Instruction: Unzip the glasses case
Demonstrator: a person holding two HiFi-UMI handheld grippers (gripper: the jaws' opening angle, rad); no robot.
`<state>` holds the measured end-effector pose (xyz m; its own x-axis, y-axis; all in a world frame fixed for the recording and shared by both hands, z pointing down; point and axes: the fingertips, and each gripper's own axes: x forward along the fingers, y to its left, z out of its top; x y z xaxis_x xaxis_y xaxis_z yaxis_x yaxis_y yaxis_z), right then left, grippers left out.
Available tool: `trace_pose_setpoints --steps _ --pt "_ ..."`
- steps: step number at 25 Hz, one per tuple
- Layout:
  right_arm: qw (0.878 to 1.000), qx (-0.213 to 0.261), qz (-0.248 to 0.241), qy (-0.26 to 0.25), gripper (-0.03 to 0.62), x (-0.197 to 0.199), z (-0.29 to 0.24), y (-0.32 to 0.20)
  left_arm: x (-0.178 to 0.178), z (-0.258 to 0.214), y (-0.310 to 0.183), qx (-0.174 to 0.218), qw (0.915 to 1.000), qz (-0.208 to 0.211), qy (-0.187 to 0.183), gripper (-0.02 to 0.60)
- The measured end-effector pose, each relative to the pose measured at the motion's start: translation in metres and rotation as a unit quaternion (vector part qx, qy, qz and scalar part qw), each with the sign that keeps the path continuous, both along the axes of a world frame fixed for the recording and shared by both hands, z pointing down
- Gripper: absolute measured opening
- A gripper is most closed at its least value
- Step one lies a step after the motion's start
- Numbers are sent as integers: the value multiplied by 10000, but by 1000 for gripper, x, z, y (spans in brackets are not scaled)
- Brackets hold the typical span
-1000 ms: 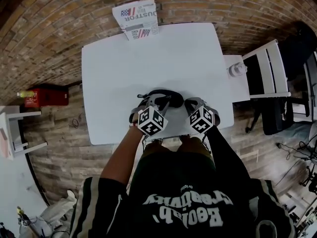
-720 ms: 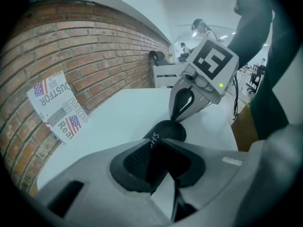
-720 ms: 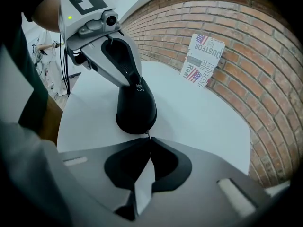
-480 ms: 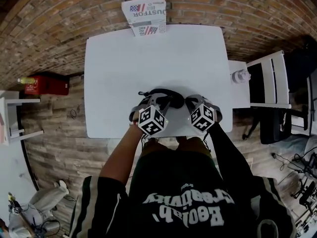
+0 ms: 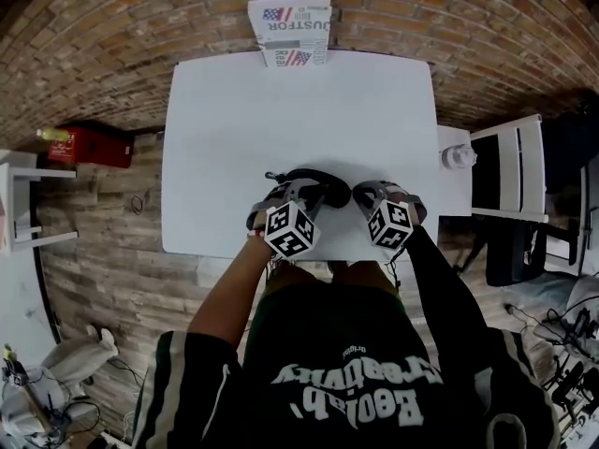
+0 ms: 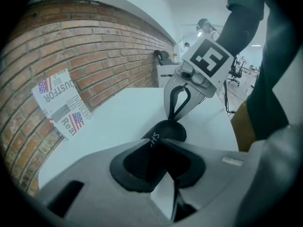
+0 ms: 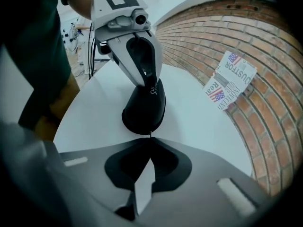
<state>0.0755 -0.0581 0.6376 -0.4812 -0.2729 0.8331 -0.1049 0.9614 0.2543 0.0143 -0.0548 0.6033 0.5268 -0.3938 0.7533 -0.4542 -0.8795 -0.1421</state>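
Observation:
A black glasses case (image 5: 316, 183) lies on the white table (image 5: 281, 110) near its front edge. My left gripper (image 5: 298, 191) is shut on the case's left end; in the left gripper view its pads (image 6: 137, 162) clamp the black shell (image 6: 166, 131). My right gripper (image 5: 358, 195) is at the case's right end. In the right gripper view its jaws (image 7: 150, 141) are closed tip to tip on the thin zipper pull (image 7: 150, 135), which sticks out of the case (image 7: 144, 110). The left gripper (image 7: 142, 67) shows beyond the case.
A printed paper with flags (image 5: 290, 31) leans on the brick wall at the table's far edge. A small white side table with a white jar (image 5: 457, 155) stands to the right, with a white rack (image 5: 510, 162) beyond it. A red box (image 5: 89, 146) sits on the floor at left.
The right gripper's marker cube has rolled and shifted slightly right. The left gripper and the case stay where they were. The head view has drifted.

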Motion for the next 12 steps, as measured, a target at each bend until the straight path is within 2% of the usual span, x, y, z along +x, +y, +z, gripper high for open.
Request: trace_pose_setpoints --steps 4,12 --pt "9989 108 -437 143 12 -5 1 -1 0 0 -1 4 10000 -54 -8 58" --pt "9968 157 -741 248 12 -5 1 -3 0 1 -1 22 9999 -134 -19 57"
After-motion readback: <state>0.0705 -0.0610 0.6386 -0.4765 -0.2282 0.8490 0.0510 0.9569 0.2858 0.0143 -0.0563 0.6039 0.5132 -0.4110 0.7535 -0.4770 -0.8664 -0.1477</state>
